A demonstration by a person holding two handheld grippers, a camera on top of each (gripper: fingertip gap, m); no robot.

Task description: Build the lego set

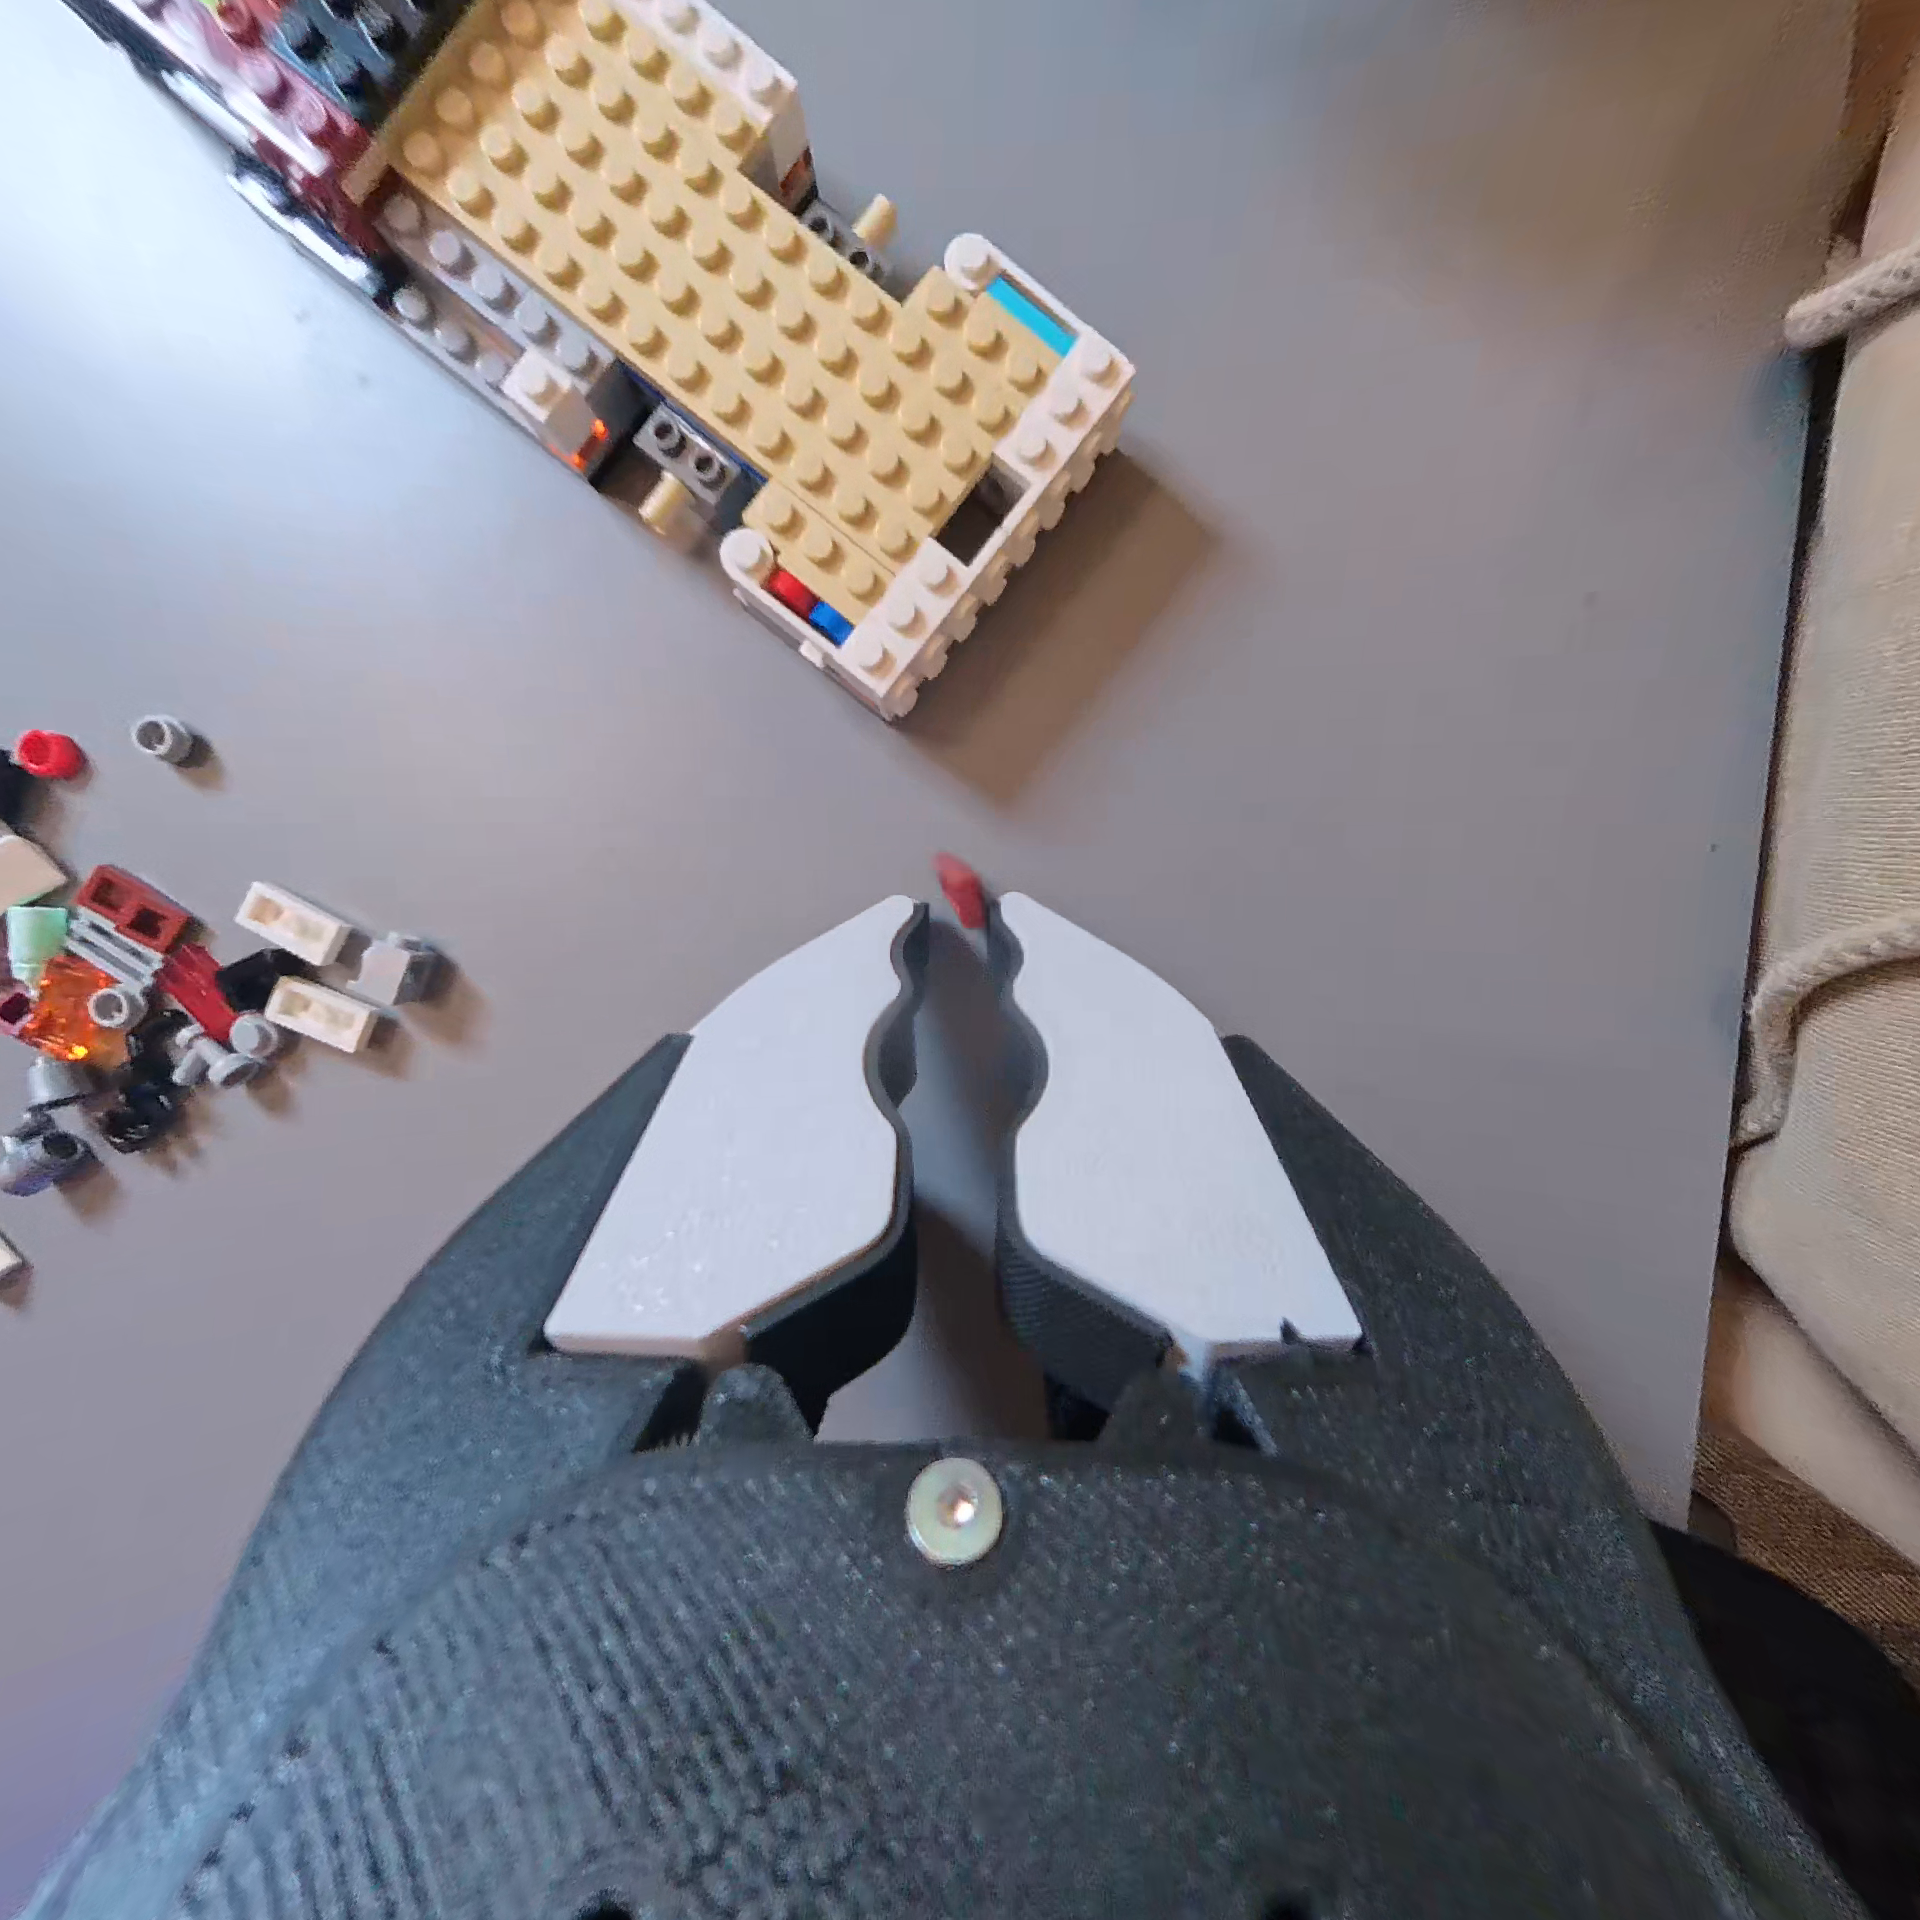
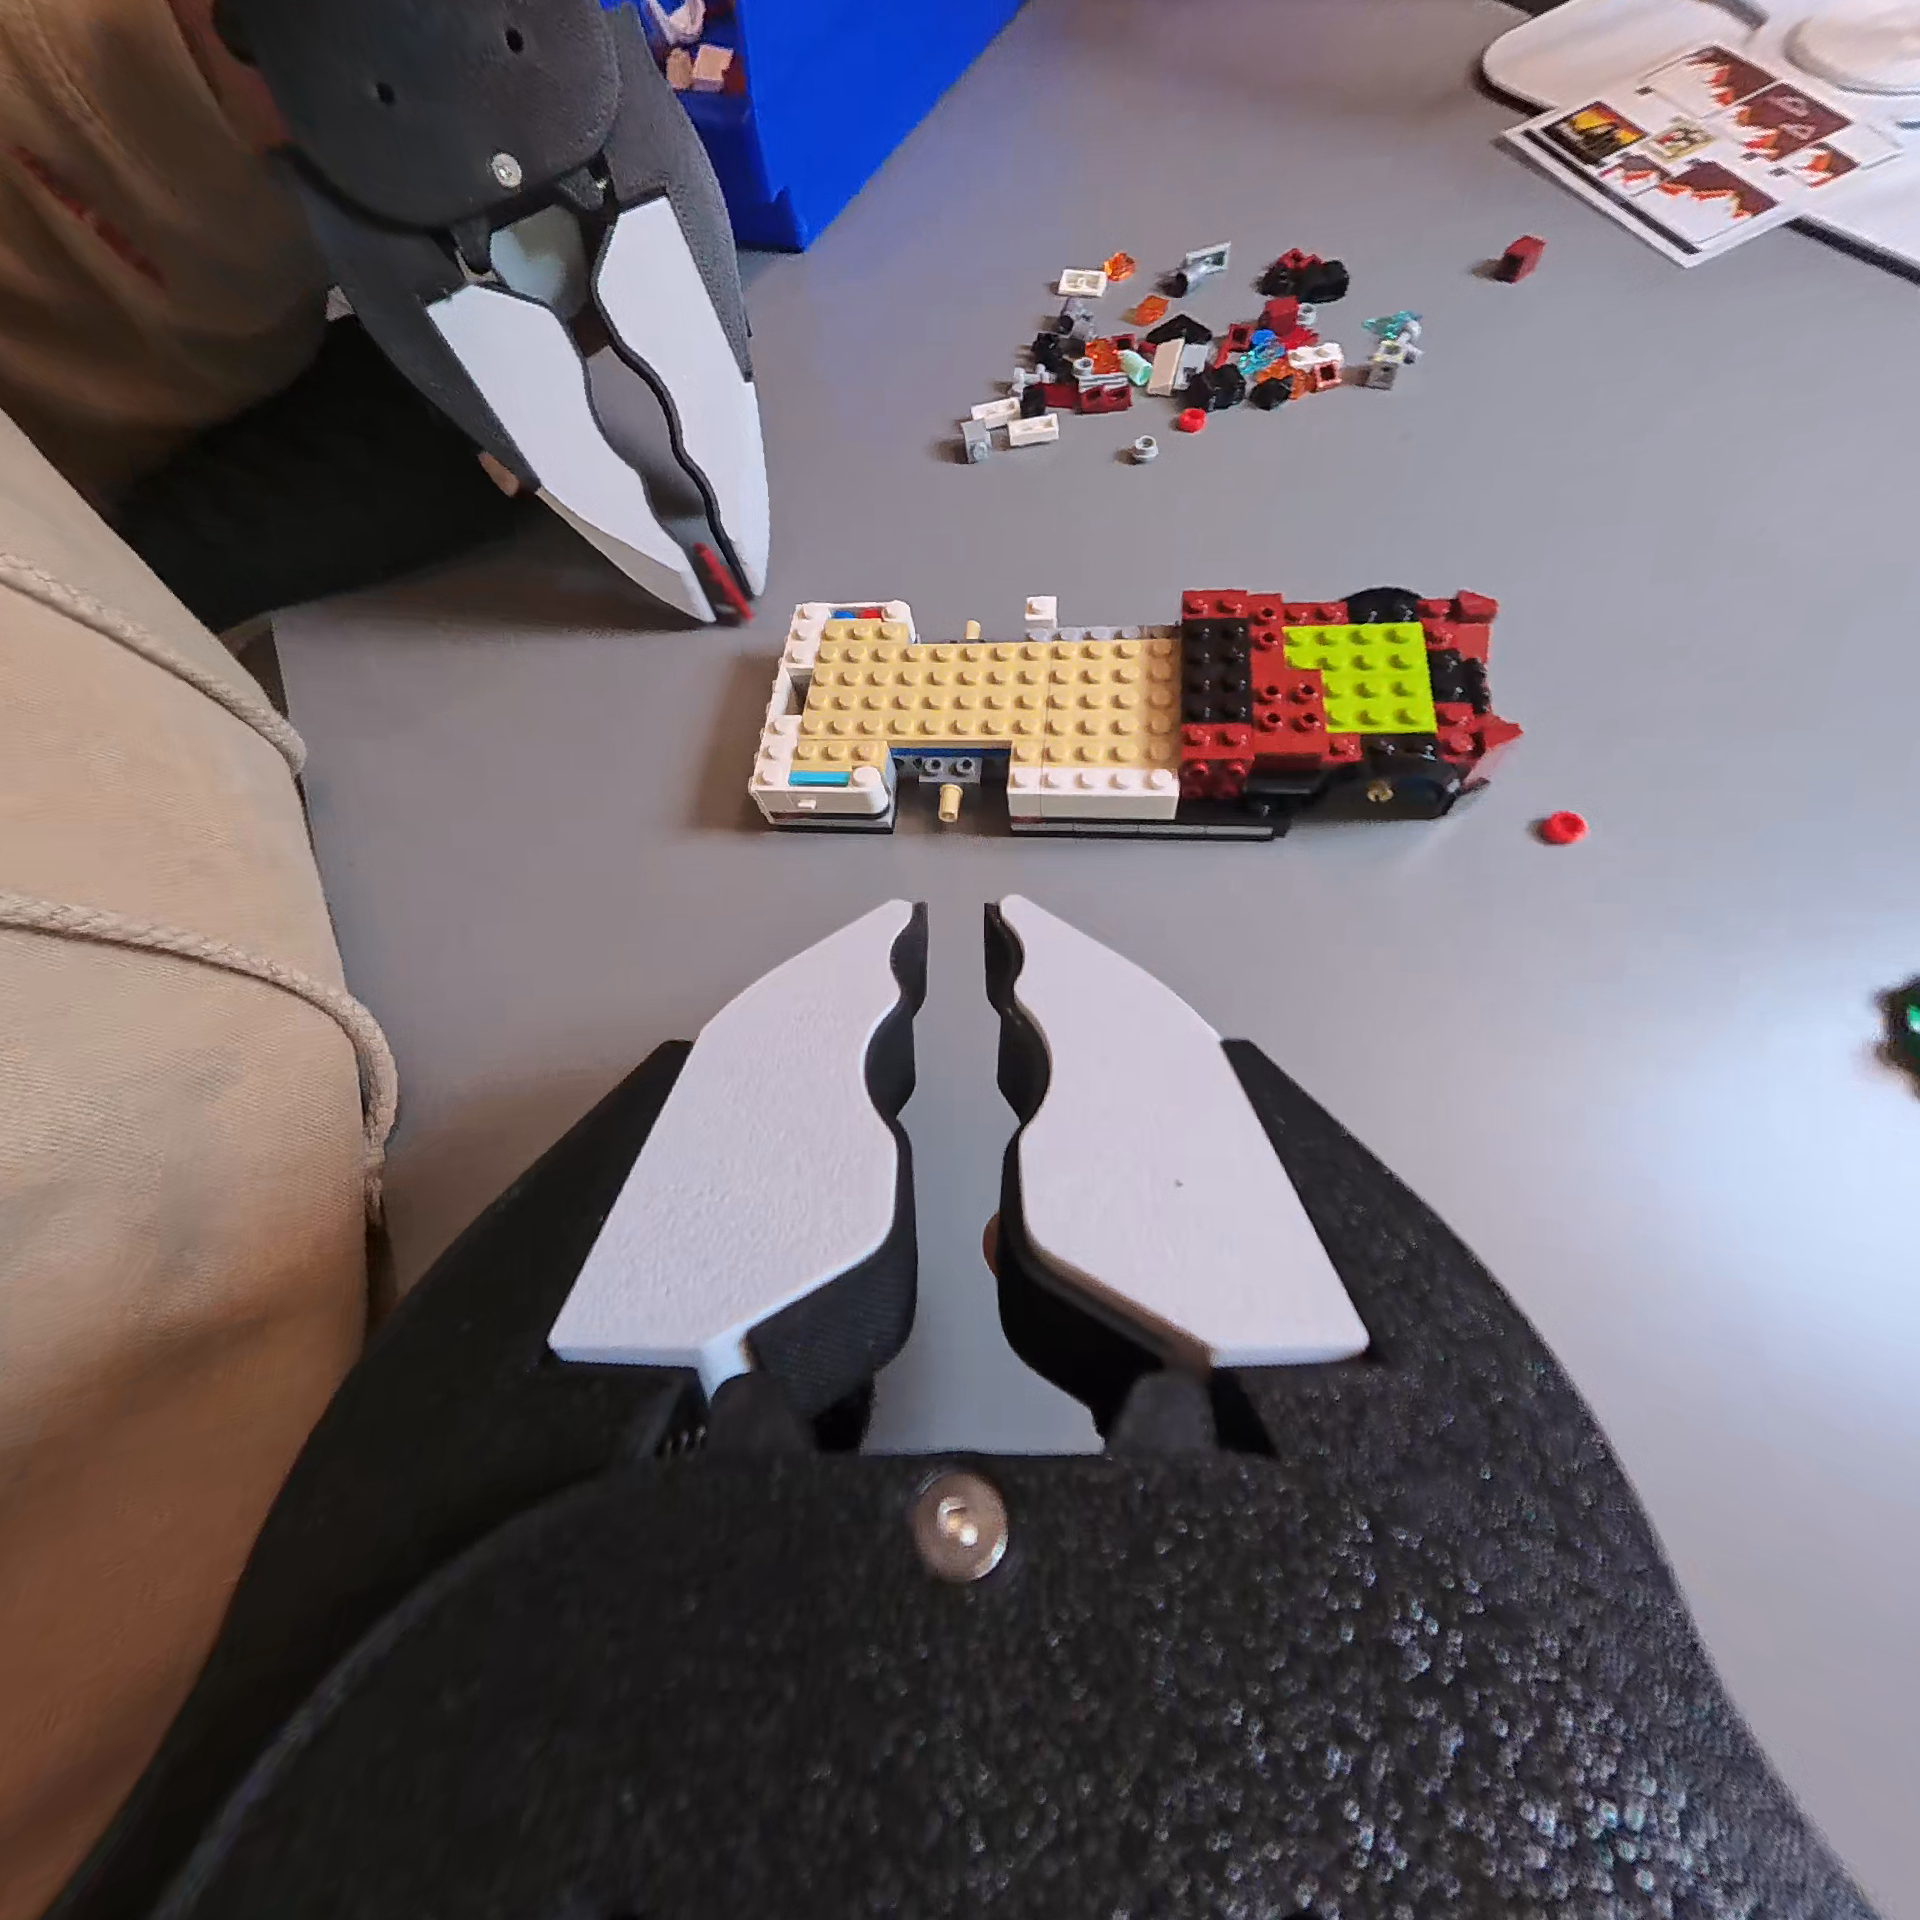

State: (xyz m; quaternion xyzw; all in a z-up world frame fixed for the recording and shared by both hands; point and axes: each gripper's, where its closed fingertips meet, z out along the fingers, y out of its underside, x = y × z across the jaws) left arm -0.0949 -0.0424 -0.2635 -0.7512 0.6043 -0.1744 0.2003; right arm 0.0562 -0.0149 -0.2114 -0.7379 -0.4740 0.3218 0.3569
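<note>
Left wrist view: fingers [image 1: 904,935] pinch a small red piece [image 1: 961,896]; right gripper [image 2: 956,914] slightly parted, bare.

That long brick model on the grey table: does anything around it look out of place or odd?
The brick model sits flat and whole. Two small things stand apart: a round red stud lies alone off its dark red end, and one dark red brick sits away from the loose pile. The left gripper pinches a small red piece.

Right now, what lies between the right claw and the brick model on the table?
Nothing: only bare grey table separates the right claw from the brick model, seen in the right wrist view.
</note>
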